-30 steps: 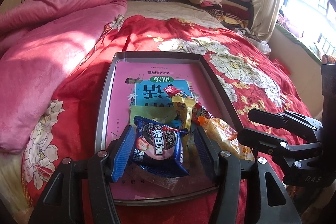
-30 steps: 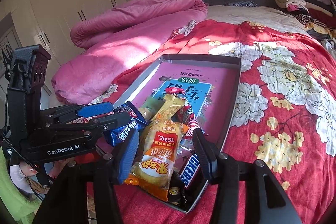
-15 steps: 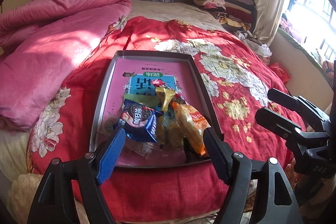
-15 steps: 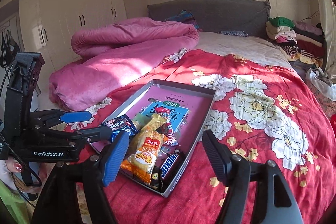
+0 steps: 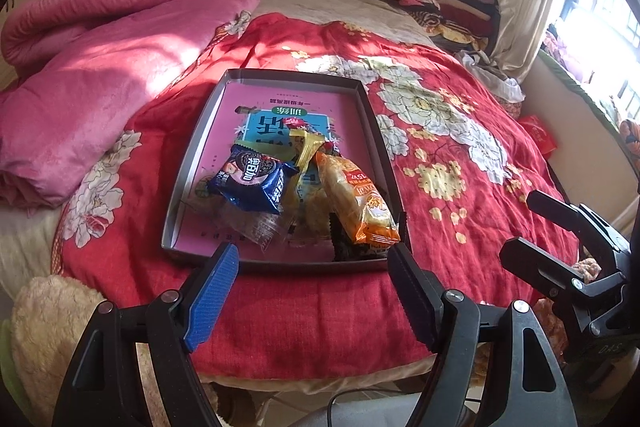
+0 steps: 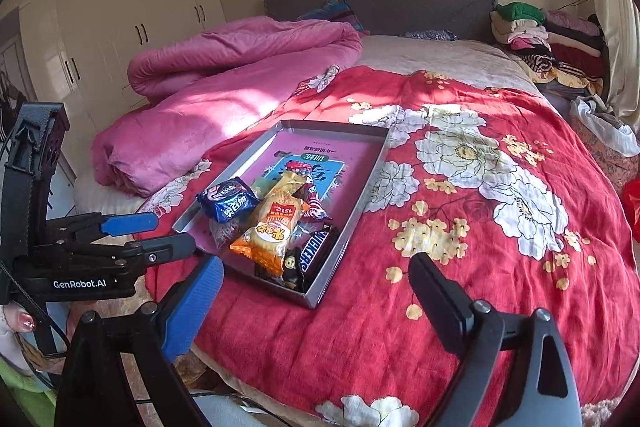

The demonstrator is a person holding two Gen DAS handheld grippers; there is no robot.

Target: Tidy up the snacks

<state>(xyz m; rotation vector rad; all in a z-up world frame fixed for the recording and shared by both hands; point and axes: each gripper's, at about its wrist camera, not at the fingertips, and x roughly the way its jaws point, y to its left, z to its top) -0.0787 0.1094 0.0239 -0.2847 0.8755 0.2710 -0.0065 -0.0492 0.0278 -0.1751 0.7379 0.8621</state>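
My right gripper, jaws just opening and empty, hangs off the tray's near corner, snacks piled inside.

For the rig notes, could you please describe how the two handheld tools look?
Both tools, left and right, have black angular frames with silver screws, one ribbed blue pad and one black pad. The left body reads "GenRobot.AI", with a thin black cable.
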